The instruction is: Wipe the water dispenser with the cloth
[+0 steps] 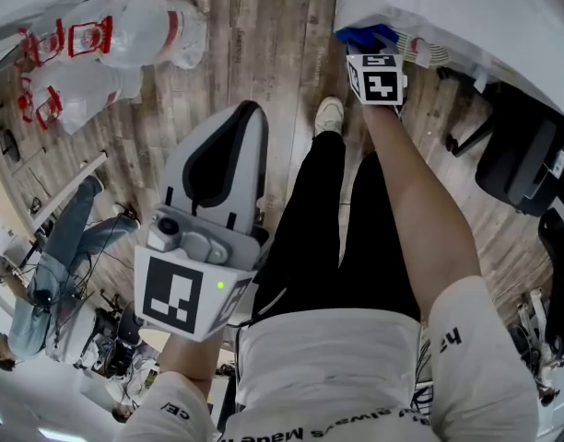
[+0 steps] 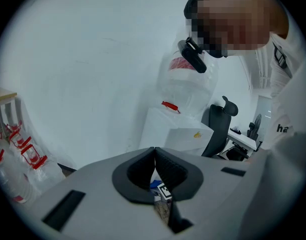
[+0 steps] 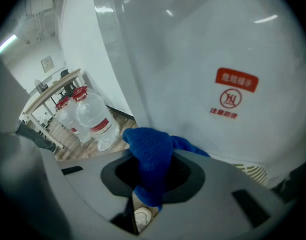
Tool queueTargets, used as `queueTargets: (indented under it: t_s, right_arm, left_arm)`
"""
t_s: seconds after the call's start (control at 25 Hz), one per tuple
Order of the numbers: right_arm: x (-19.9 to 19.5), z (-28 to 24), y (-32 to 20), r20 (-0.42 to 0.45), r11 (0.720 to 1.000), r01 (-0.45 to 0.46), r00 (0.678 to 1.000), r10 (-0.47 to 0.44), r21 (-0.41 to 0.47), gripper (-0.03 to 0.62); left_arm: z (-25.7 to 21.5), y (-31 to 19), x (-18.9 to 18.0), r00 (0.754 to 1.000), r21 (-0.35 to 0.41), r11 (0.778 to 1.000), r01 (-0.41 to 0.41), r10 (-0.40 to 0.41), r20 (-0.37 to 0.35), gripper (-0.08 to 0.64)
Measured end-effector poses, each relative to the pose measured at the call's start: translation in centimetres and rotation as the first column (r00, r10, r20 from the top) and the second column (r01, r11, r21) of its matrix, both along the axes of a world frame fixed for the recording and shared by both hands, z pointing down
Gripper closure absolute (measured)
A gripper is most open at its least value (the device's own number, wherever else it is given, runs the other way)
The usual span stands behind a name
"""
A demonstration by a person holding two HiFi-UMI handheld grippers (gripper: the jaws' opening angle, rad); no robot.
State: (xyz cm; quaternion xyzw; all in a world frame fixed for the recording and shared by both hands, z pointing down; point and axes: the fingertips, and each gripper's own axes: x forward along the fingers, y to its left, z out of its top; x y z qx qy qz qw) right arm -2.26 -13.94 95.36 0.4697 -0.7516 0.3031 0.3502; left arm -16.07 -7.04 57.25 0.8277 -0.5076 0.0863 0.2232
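The white water dispenser (image 1: 466, 7) fills the top right of the head view, and in the left gripper view it stands as a white cabinet (image 2: 175, 129) with a clear bottle on top. My right gripper (image 1: 367, 44) is stretched out to it, shut on a blue cloth (image 1: 365, 35). In the right gripper view the blue cloth (image 3: 150, 159) bulges out of my right gripper (image 3: 150, 156) and lies against the dispenser's white wall (image 3: 193, 59), below a red label (image 3: 235, 91). My left gripper (image 1: 247, 110) hangs back by my left thigh. Its jaws (image 2: 154, 151) meet with nothing between them.
Large water bottles (image 1: 125, 30) lie on the wooden floor at the far left, and two bottles (image 3: 90, 116) show beside the dispenser. A black office chair (image 1: 531, 164) stands at the right. A seated person (image 1: 61, 247) is at the left edge.
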Motion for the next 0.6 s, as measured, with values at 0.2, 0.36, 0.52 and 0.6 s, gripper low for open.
queueTargets:
  t_s: [0.2, 0.36, 0.52, 0.6]
  right_arm:
    - [-1.0, -3.9, 4.2, 0.064, 0.993, 0.115, 0.991, -0.116, 0.014, 0.495]
    - [0.3, -9.9, 8.2, 0.104, 0.988, 0.139, 0.984, -0.145, 0.067, 0.495]
    - [2.5, -16.9, 10.5, 0.127, 0.978, 0.154, 0.977, -0.172, 0.139, 0.495]
    - [3.4, -21.2, 10.8, 0.149, 0.971, 0.155, 0.972, -0.183, 0.182, 0.495]
  left_arm:
    - [-1.4, 1.0, 0.8, 1.0, 0.009, 1.0, -0.006, 0.006, 0.0, 0.54]
    - [-4.4, 1.8, 2.9, 1.0, 0.035, 0.999, -0.017, 0.018, -0.024, 0.54]
    - [-7.6, 2.8, 5.2, 0.999, 0.07, 0.997, -0.043, 0.045, -0.023, 0.54]
    - [-8.9, 2.8, 5.9, 0.998, 0.082, 0.995, -0.049, 0.051, -0.024, 0.541]
